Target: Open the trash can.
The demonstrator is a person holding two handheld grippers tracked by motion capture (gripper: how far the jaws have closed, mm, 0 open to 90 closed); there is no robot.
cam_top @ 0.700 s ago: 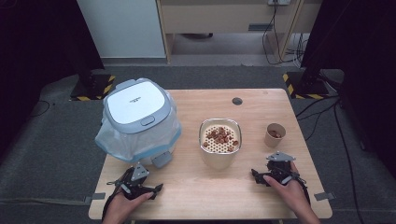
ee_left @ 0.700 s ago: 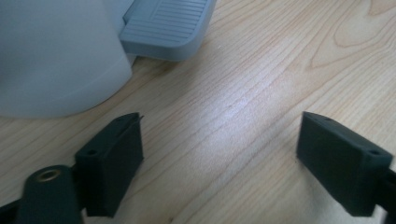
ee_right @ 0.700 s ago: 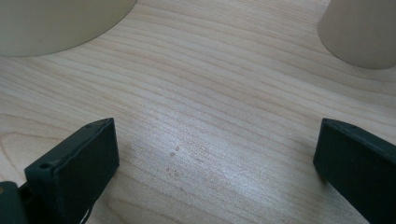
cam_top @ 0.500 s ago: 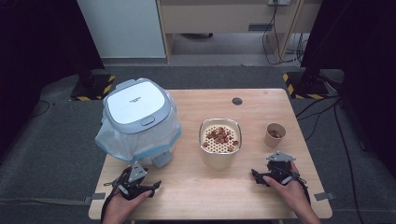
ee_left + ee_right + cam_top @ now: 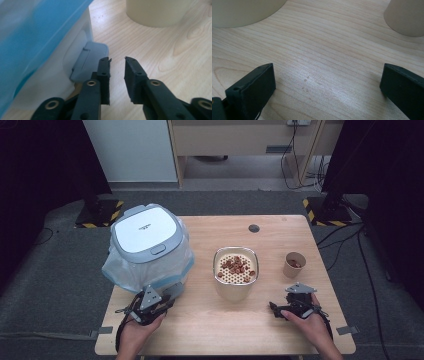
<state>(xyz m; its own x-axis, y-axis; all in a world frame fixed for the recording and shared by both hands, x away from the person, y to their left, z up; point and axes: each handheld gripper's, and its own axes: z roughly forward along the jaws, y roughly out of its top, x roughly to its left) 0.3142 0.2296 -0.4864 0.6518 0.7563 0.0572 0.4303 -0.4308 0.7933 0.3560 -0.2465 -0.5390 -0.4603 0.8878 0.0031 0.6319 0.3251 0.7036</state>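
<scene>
A white pedal bin [image 5: 148, 237] with a grey lid and a blue bag liner stands at the table's left. Its grey foot pedal [image 5: 88, 60] sticks out at the base. My left gripper [image 5: 166, 300] rests low on the table just in front of that pedal. In the left gripper view its fingertips [image 5: 117, 60] stand a narrow gap apart with nothing between them, the left one beside the pedal. My right gripper [image 5: 292, 298] lies on the table at the front right. Its jaws [image 5: 327, 75] are spread wide over bare wood.
A cream container [image 5: 235, 270] with a perforated insert and brown pieces stands mid-table. A small paper cup [image 5: 295, 263] with brown bits sits to its right. A dark round grommet [image 5: 254, 228] marks the table's far side. Bare wood lies between my two hands.
My left hand has edged slightly forward toward the bin's base. The right hand and the objects on the table have stayed put.
</scene>
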